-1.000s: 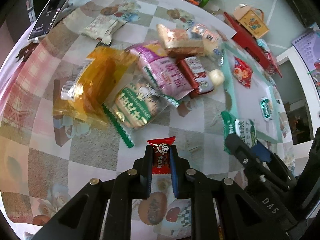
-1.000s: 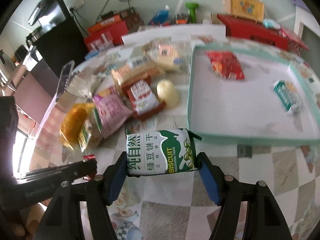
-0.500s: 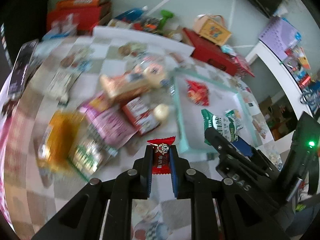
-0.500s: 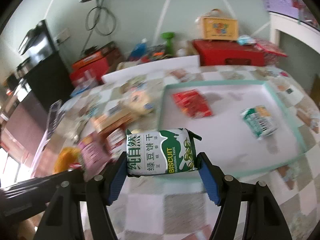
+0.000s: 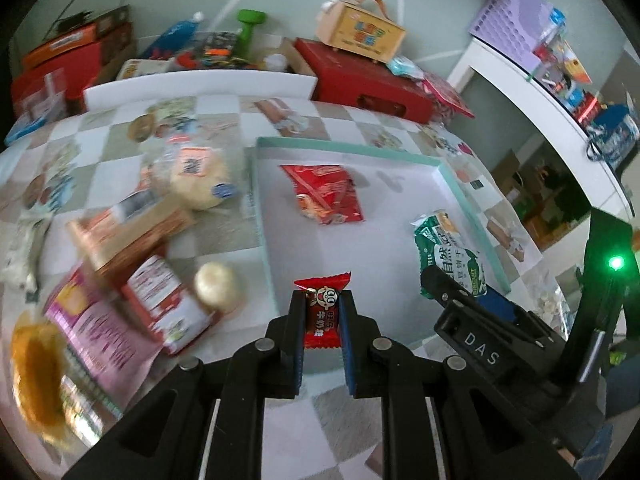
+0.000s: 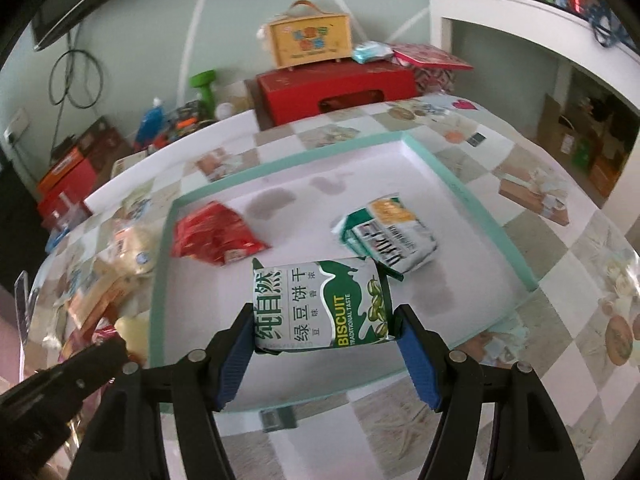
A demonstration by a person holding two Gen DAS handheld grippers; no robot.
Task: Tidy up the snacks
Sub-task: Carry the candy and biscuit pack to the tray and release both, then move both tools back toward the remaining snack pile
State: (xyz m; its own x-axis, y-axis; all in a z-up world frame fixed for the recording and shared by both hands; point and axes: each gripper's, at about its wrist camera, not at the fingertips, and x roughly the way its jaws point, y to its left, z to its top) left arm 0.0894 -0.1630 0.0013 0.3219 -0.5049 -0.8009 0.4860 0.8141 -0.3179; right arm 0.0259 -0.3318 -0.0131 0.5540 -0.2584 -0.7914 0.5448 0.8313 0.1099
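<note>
wall: pale green wall [image 6: 240, 12] with thin white lines running across it, plus a black cable loop [image 6: 76, 76] hanging near the left
table: covered in a checkered cloth [image 5: 224, 108] with little food prints, beige and white squares
behind the table: red box [image 6: 336, 88] with a yellow wooden case [image 6: 310, 40] sitting on top, a green dumbbell [image 5: 248, 24], more red and orange boxes [image 5: 60, 60] off to the left
right side: white shelf unit [image 5: 532, 96], lilac basket [image 5: 512, 16] on top, cardboard boxes [image 6: 576, 144] tucked underneath
light: soft daylight, nothing harsh

Both wrist views angled down, close; share tray [image 5: 460, 188] [image 6: 472, 204].
</note>
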